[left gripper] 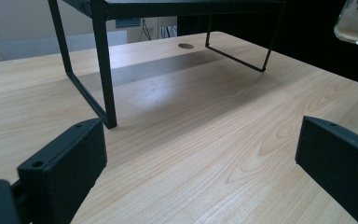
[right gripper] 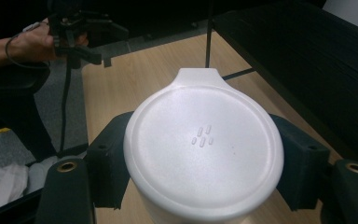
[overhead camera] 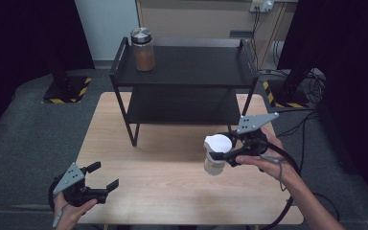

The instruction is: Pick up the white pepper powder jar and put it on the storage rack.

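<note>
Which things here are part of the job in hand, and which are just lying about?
In the job:
- white-lidded jar, clamped in the right hand-held gripper and held above the table
- black shelf rack, probably where it is headed

Lying about:
- brown-filled jar on the rack's top shelf
- left hand-held gripper, open and holding nothing

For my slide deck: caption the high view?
Right gripper holds a white-lidded jar above the table, before a black shelf.

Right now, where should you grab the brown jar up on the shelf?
Grip the brown jar around its glass sides, below the metal lid. Come in level from the front: it stands upright near the black shelf's front left corner, probably easiest for the open left hand-held gripper.
</note>
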The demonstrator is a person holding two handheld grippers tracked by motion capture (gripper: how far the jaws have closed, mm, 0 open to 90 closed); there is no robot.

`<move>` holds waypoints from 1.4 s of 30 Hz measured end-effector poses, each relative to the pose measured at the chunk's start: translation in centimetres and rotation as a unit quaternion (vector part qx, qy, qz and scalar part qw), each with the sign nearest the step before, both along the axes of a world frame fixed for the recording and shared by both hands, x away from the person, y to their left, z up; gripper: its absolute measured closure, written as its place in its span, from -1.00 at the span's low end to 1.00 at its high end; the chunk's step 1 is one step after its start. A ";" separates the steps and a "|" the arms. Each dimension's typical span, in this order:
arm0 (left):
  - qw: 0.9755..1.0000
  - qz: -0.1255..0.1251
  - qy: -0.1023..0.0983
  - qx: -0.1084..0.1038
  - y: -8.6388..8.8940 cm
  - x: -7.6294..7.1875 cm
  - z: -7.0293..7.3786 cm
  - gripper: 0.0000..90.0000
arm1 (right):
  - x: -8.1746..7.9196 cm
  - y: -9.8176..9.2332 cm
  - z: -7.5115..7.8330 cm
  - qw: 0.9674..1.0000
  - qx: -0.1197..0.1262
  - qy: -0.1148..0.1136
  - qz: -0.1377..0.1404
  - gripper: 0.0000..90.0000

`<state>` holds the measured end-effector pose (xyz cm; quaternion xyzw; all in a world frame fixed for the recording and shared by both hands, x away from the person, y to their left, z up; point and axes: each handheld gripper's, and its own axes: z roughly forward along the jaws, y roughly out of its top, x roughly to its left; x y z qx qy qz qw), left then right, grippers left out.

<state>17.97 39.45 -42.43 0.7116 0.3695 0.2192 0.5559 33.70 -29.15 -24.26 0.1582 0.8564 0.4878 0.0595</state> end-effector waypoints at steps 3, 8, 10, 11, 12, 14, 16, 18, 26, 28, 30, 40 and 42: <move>1.000 0.001 0.000 -0.001 0.0 0.0 0.0 -0.98 | 0.4 0.7 0.9 1.000 -0.004 -0.004 0.001 -0.30; 1.000 0.000 0.000 0.000 0.0 0.0 0.0 -0.98 | 1.0 0.9 2.2 1.000 0.000 -0.006 -0.006 -0.30; 1.000 -0.001 0.000 0.000 0.0 0.0 0.0 -0.98 | 1.2 0.9 3.1 1.000 0.001 -0.005 -0.009 -0.30; 1.000 -0.001 0.000 0.000 0.0 0.0 0.0 -0.98 | 1.3 0.9 3.6 1.000 0.002 -0.008 -0.011 -0.30; 1.000 0.000 -0.001 0.000 0.0 0.0 0.0 -0.98 | 1.4 1.0 4.1 1.000 0.001 -0.011 -0.012 -0.30; 1.000 0.002 -0.003 0.001 -0.1 -0.1 0.0 -0.98 | 1.6 1.1 5.3 1.000 0.001 -0.015 -0.014 -0.30; 1.000 0.002 -0.003 0.000 0.0 -0.1 0.0 -0.98 | 1.8 1.1 6.4 1.000 0.003 -0.019 -0.017 -0.30; 1.000 0.003 -0.004 -0.001 0.0 -0.1 0.0 -0.98 | 2.2 1.0 7.6 1.000 0.007 -0.019 -0.021 -0.30; 1.000 0.001 -0.004 -0.001 0.0 -0.1 0.0 -0.98 | 3.2 1.5 13.0 0.999 -0.001 -0.030 -0.045 -0.30; 1.000 0.001 -0.005 -0.001 0.0 -0.1 0.0 -0.98 | 3.4 1.6 14.1 0.998 -0.002 -0.035 -0.052 -0.30; 1.000 0.000 -0.005 -0.001 0.0 -0.1 0.0 -0.98 | 3.7 1.7 15.2 0.998 -0.001 -0.037 -0.057 -0.30; 1.000 0.003 -0.006 -0.005 0.1 -0.2 -0.1 -0.98 | 6.0 2.9 20.2 0.995 -0.009 -0.050 -0.085 -0.30; 1.000 0.005 -0.006 -0.006 0.2 -0.2 -0.1 -0.98 | 6.5 3.2 20.8 0.994 -0.010 -0.053 -0.095 -0.30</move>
